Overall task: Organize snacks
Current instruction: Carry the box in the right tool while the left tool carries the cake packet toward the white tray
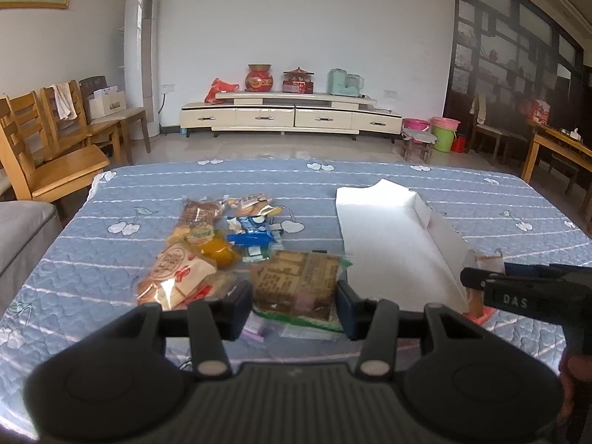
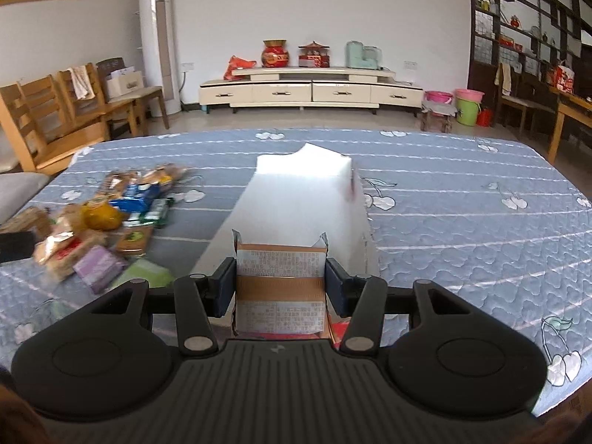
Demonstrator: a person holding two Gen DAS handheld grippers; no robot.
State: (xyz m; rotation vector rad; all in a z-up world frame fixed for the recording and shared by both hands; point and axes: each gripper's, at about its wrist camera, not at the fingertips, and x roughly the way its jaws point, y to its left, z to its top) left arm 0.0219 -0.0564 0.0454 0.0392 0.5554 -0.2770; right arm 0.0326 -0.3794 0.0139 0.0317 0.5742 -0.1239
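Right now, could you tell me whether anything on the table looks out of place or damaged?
The snack packets lie in a loose, overlapping heap left of the white box, none sorted. The box's far rim looks torn and uneven. Nothing appears spilled.

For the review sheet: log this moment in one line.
left gripper: shut on brown snack packet | right gripper: shut on printed packet, at white box | pile: unsorted
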